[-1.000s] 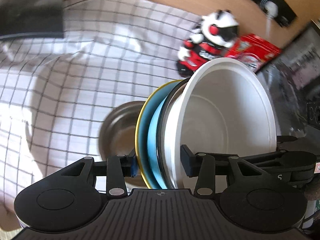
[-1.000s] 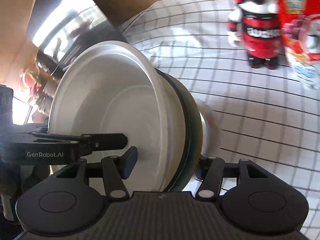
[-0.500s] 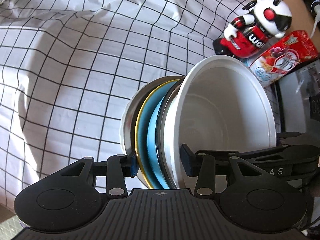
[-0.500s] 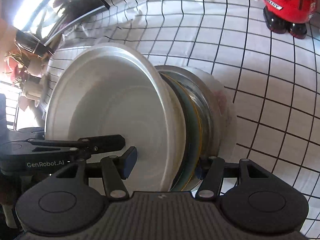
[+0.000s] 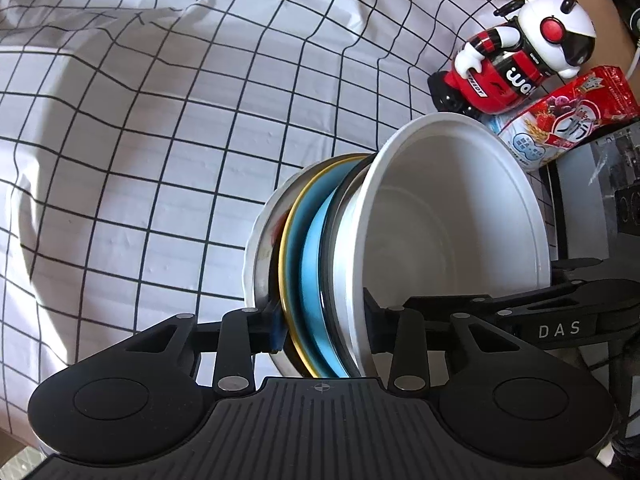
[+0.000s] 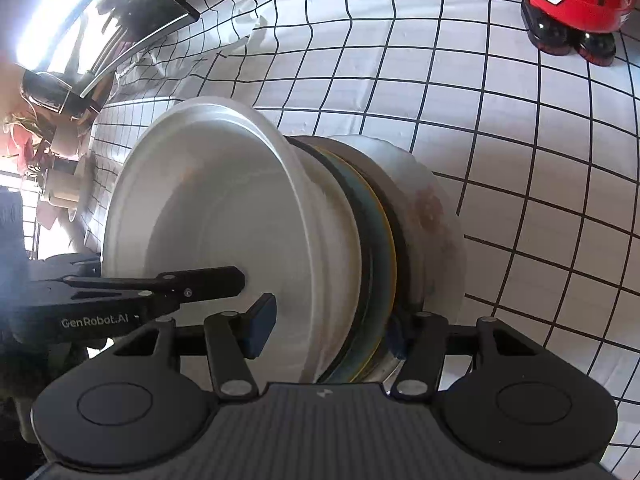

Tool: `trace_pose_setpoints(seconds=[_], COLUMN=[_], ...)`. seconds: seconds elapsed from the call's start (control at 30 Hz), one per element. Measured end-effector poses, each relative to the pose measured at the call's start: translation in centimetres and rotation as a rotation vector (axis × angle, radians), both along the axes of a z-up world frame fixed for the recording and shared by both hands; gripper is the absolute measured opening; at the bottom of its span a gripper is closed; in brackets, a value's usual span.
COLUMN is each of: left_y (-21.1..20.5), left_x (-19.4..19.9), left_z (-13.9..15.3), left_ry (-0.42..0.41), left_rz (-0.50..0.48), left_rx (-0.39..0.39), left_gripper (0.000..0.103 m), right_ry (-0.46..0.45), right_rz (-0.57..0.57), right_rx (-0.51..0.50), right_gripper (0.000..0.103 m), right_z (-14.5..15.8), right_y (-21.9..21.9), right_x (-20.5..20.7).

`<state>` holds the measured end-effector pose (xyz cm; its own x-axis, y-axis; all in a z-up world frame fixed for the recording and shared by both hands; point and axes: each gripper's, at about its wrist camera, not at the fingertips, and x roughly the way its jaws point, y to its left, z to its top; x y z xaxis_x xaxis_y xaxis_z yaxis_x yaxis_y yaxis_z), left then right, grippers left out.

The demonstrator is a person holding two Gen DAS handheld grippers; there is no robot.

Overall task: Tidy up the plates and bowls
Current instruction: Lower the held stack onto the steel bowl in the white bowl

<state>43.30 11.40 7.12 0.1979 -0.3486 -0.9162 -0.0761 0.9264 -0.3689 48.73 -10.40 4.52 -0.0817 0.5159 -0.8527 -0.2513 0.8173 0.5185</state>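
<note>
Both grippers hold one tilted stack of dishes: a white bowl (image 5: 452, 240) (image 6: 224, 216) on top, then a black-rimmed dish (image 5: 334, 236), then a blue plate with a yellow rim (image 5: 312, 256). The stack sits on a metal bowl (image 6: 394, 200) that rests on a white plate (image 5: 254, 240) (image 6: 436, 208) on the checked cloth. My left gripper (image 5: 324, 328) is closing on the stack's near edge, one pad inside the white bowl and the other under the yellow rim. My right gripper (image 6: 328, 332) clamps the opposite edge the same way.
A red and white toy robot (image 5: 516, 52) (image 6: 576, 4) and a red snack packet (image 5: 568, 120) stand beyond the stack. A dark glossy appliance (image 5: 592, 184) borders the cloth on that side. The checked tablecloth (image 5: 160, 120) lies wrinkled across the table.
Both grippers have come down with the stack, which now sits in the metal bowl that lay alone on the cloth. The left jaws have narrowed slightly.
</note>
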Motion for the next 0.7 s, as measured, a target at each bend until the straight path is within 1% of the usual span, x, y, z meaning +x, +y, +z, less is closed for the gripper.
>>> trace_pose_setpoints(seconds=[0.07, 0.2, 0.37, 0.43, 0.57, 0.7], left_y=[0.2, 0.3, 0.1, 0.1, -0.1, -0.2], left_x=[0.1, 0.3, 0.4, 0.4, 0.3, 0.2], left_z=[-0.1, 0.0, 0.1, 0.1, 0.1, 0.2], left_ry=[0.01, 0.022, 0.026, 0.026, 0.023, 0.012], left_rz=[-0.002, -0.012, -0.024, -0.022, -0.028, -0.036], left_rx=[-0.009, -0.013, -0.002, -0.002, 0.007, 0.023], left_gripper=[0.035, 0.035, 0.035, 0.035, 0.035, 0.035], right_ry=[-0.004, -0.021, -0.077, -0.083, -0.083, -0.112], right_rz=[0.006, 0.028, 0.056, 0.065, 0.049, 0.064], right_rx=[0.0, -0.017, -0.039, -0.034, -0.022, -0.03], right_gripper=[0.055, 0.055, 0.054, 0.054, 0.052, 0.05], right_z=[0.1, 0.4, 1.6, 1.9, 1.9, 2.5], right_y=[0.0, 0.2, 0.3, 0.1, -0.4, -0.6], right_x=[-0.1, -0.2, -0.5, -0.7, -0.8, -1.2])
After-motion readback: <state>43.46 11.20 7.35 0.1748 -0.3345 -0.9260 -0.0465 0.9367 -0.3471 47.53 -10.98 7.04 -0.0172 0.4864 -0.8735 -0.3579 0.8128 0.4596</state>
